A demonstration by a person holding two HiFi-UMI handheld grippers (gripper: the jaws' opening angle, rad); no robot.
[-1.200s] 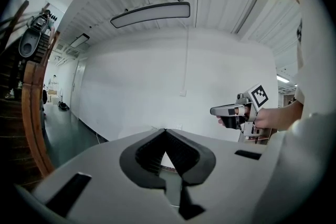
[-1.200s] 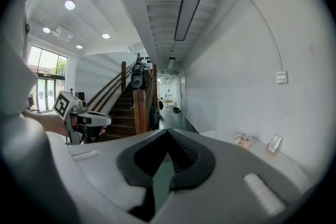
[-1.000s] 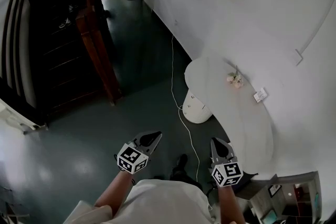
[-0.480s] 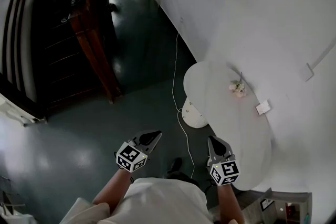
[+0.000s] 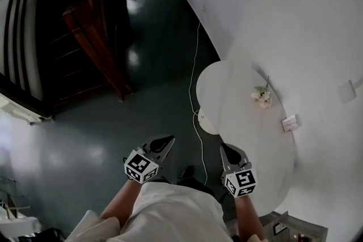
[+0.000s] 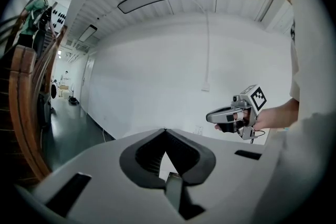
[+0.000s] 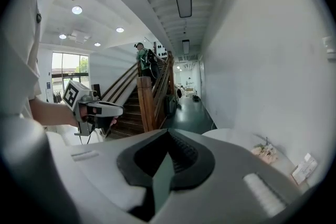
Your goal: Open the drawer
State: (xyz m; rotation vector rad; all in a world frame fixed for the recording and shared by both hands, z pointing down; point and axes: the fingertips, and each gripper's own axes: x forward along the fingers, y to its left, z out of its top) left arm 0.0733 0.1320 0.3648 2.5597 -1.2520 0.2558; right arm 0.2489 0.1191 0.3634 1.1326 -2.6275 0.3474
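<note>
The left claw (image 5: 165,140) and right claw (image 5: 226,148) were both closed and empty, side by side; a white oval desk (image 5: 235,99) lay just ahead of the right claw.

Head view steeply down, gripper views along own jaws, head and right share white table (image 5: 244,116)
</note>
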